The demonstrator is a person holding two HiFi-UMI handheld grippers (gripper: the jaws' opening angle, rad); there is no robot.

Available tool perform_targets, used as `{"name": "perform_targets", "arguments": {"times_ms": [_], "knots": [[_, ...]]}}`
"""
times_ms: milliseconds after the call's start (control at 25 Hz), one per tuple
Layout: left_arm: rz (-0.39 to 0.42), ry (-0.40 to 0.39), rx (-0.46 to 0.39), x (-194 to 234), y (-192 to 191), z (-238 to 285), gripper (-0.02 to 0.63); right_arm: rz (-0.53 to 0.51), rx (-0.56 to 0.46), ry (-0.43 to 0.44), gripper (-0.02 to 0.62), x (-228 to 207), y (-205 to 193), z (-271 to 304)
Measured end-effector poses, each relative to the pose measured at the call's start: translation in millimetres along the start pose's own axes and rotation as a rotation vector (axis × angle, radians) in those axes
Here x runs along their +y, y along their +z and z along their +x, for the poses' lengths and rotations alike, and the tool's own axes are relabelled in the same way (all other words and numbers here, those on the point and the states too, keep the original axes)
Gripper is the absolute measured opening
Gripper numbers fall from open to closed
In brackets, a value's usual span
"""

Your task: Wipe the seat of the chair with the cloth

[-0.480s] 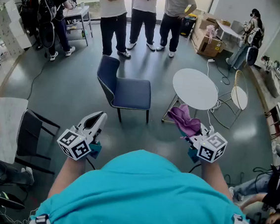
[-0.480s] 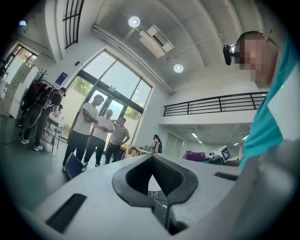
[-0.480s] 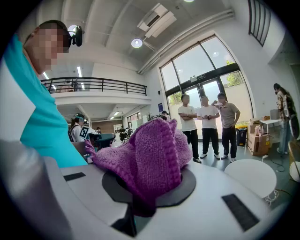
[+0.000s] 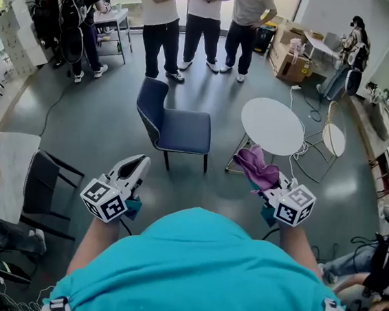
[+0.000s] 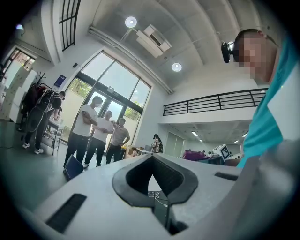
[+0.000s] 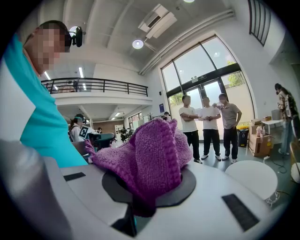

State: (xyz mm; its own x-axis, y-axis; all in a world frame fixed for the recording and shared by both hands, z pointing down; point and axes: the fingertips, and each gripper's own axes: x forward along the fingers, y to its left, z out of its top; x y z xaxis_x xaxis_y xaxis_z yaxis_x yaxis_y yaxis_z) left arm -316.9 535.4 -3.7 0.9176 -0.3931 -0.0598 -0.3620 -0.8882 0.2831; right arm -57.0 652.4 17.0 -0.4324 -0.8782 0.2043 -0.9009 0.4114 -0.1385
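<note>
Head view puts the chair seat (image 4: 184, 131) well ahead, so bring the cloth (image 4: 255, 166), pinched in the right claw (image 4: 268, 188), down flat on it; left claw (image 4: 137, 162) closed, empty.

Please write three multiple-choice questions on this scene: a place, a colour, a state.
1. In the head view, where is the round white table relative to the blue chair?
A) left of it
B) right of it
C) on its seat
2. What colour is the cloth?
A) purple
B) yellow
C) white
3. What state is the right claw in?
A) open, empty
B) shut on the cloth
C) shut on a chair leg
Answers: 1 B, the table stands right of the chair. 2 A, its knit looks purple. 3 B, cloth bunches out of closed jaws.
</note>
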Motion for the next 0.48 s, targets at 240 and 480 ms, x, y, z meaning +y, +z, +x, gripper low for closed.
{"name": "perform_targets", "arguments": {"times_ms": [240,480], "knots": [[0.004,-0.005,0.013,-8.6,0.1,9.8,0.003,0.008,0.003,0.011,0.057,-5.7,1.2,-4.4],[0.005,-0.009,0.028,-27.8,-3.9,34.1,0.003,0.039,-0.008,0.04,0.058,-20.2,0.3,-25.7]]}}
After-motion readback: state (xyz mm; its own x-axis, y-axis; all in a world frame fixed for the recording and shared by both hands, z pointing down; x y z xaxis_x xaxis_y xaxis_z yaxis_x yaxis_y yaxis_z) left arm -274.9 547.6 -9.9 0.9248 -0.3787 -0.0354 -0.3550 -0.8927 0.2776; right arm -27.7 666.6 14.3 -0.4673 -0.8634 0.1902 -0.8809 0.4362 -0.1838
